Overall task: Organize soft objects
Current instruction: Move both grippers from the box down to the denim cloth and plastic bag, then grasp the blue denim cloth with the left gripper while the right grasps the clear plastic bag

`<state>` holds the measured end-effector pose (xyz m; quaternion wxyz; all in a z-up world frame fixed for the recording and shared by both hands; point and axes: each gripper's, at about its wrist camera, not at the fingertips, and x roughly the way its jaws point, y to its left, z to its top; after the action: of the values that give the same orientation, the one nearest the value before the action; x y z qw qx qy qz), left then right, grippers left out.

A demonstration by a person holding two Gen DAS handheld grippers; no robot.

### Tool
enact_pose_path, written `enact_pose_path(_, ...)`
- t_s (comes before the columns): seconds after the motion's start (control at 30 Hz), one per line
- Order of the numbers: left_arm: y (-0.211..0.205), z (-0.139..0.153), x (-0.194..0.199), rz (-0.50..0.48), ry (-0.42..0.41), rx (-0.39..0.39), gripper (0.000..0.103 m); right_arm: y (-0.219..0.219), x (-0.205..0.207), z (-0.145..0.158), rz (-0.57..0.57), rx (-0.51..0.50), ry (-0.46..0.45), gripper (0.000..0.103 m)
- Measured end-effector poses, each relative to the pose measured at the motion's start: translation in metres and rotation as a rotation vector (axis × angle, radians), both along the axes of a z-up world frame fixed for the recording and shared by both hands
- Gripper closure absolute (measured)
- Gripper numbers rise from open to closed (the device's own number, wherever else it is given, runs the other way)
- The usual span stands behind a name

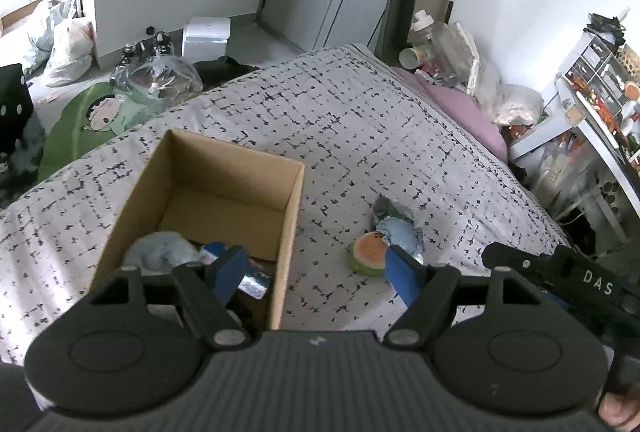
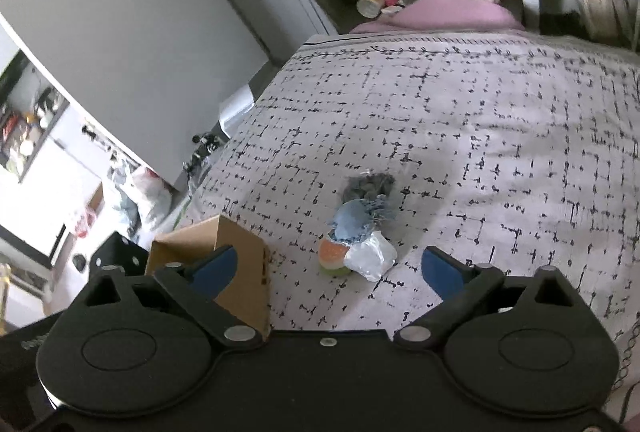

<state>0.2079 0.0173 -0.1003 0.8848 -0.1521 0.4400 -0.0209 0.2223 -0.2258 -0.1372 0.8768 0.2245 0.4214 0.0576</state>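
Already the cardboard box (image 1: 224, 200) on the bedspread (image 1: 360, 120) holds a pale blue plush (image 1: 160, 252) and some smaller items. Beside the box, a small heap remains: an orange-and-green toy (image 2: 334, 258), a blue fringed piece (image 2: 356, 218), white wrapping (image 2: 372, 260).

Both the left gripper (image 1: 316, 272) and right gripper (image 2: 328, 272) stand released and empty, so I judge roughly half is left.

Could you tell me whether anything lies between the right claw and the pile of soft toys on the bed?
Nothing visible does. The right claw is open, and only bare bedspread separates it from the toys. The box sits off to its left.
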Motion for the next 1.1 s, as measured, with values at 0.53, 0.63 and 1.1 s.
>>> enact_pose_path(0.53, -0.055, -0.032, 0.049, -0.007, 0.008, 0.013, 0.029, -0.033, 0.041, -0.063, -0.069, 0.166, 0.160, 0.043)
enact_pose_path(0.63, -0.061, -0.042, 0.058, -0.005, 0.025, 0.003, 0.029, -0.037, 0.045, -0.072, -0.097, 0.183, 0.180, 0.046)
enact_pose_path(1.1, -0.088, -0.087, 0.102, -0.050, 0.110, -0.064, 0.032, -0.049, 0.065, -0.104, -0.139, 0.270, 0.250, 0.062)
